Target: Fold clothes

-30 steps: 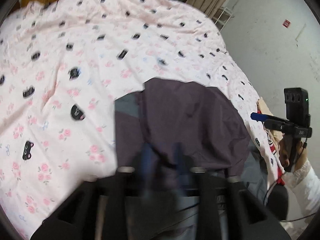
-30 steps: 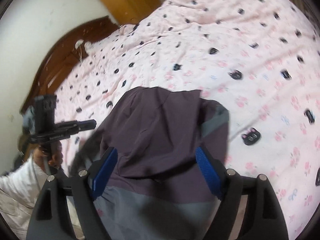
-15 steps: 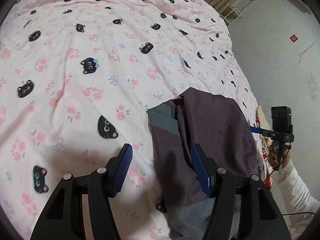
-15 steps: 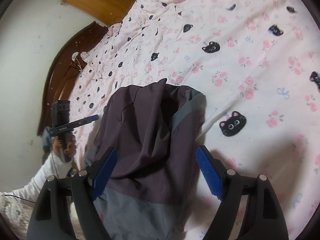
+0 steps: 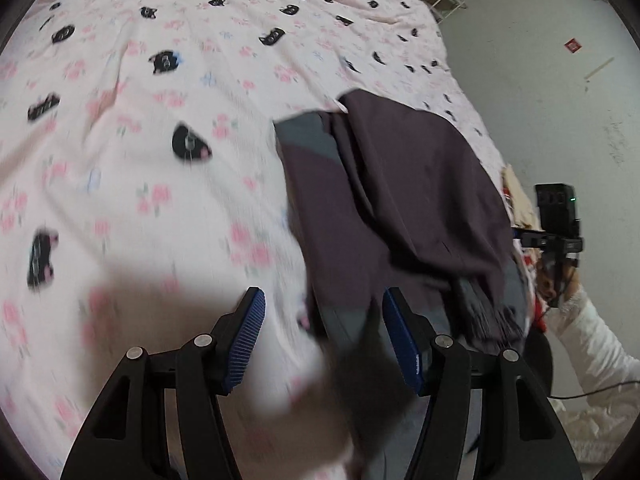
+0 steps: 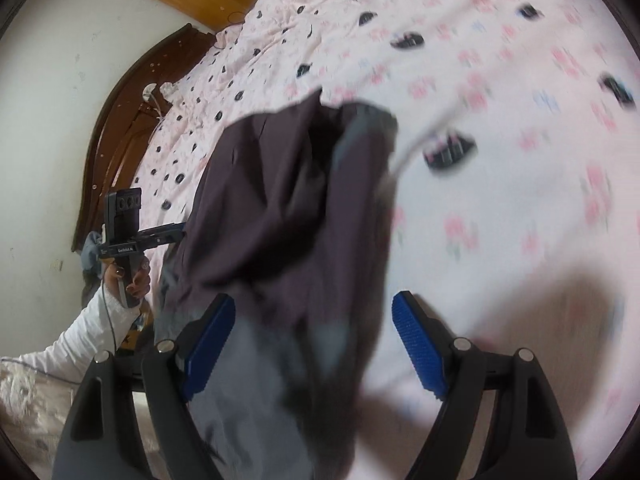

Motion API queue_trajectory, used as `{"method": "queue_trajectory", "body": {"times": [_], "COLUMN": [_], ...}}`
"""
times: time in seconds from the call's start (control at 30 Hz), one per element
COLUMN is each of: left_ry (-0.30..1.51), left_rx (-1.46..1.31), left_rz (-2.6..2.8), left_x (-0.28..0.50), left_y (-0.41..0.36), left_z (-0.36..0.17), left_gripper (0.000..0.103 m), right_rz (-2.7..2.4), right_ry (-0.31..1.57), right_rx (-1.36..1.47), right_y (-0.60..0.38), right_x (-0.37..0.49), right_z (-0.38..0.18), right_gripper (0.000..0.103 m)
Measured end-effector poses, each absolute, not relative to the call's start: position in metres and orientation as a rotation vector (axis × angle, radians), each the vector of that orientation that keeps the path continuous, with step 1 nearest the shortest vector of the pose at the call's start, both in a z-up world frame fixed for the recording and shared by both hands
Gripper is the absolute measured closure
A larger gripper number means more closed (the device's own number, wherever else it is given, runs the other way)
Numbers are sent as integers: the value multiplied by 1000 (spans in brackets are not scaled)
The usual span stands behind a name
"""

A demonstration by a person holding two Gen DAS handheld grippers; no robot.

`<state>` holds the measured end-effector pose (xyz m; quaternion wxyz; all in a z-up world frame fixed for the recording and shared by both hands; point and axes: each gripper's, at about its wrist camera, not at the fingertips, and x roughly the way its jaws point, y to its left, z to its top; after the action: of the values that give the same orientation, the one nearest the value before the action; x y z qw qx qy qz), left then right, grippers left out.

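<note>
The garment [image 5: 404, 208], dark purple w/ grey panels, is seen bunched on the pink bedsheet [image 5: 160, 128] nr the bed edge. Both near corners should be pinched evenly before lifting. Left gripper [image 5: 322, 338] and right gripper [image 6: 314, 344] are held apart, nothing clamped; cloth sits btwn the fingers, untouched.

Bed [image 5: 160, 200] carries everything. Covered by pink sheet [image 6: 520, 160] printed with roses, pale blue bows, black cat faces; sheet lightly creased, spread across whole surface. Dark wooden headboard [image 6: 116, 136] curves along bed's end by white wall. On sheet lies one garment [image 5: 400, 200]: dark plum cloth with grey panels, loosely bunched, upper layer folded over lower. It sits near bed's edge, lower grey part running toward cameras; whether it hangs past edge cannot be told. Rest of sheet bare.
</note>
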<state>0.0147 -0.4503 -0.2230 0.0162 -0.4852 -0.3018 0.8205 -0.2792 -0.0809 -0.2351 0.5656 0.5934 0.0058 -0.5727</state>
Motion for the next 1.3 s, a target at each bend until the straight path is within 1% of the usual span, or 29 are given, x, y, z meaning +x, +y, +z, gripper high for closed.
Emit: {"method": "queue_trajectory", "body": {"times": [0.1,0.27,0.37,0.47,0.63,0.83,1.03,1.17,1.3], "left_ry": [-954,-1019,-1021,-1036,-1163,-1162,-1117,-1073,-1077], "left_rx": [-1506,-1434,-1432,-1444,-1421,-1406,-1389,-1387,-1412], "left_rz": [2558,2593,2597,2585,2519,2492,2486,2483,2459], "left_x": [14,-5,-19,-33,-49,-63,-41,13,59], "left_y": [-452,-469,-479,-491,-510,-512,-499,-479,-458], "left_z": [-220,-207,-205,-210,-227,-232,-222,-210,-209], "left_gripper": [47,47,47,47,47,47,47,47,47], "right_rz": [-1336,-1323,-1314,-1300,-1285,-1265,-1264,-1265,-1235], "right_ry": [-1,-73,-104,-119,-139,-192,-174,-131,-110], "right_rx": [1417,1394,1391,1403,1439,1464,1447,1445,1478], "right_y": [-75,-92,-107,-120,-137,-142,-122,-85,-40], "right_x": [-279,-293,-306,-317,-338,-352,-341,-321,-294], "right_z": [-240,-229,-225,-226,-239,-254,-247,-242,-246], "right_gripper": [21,20,20,20,20,20,20,20,20]}}
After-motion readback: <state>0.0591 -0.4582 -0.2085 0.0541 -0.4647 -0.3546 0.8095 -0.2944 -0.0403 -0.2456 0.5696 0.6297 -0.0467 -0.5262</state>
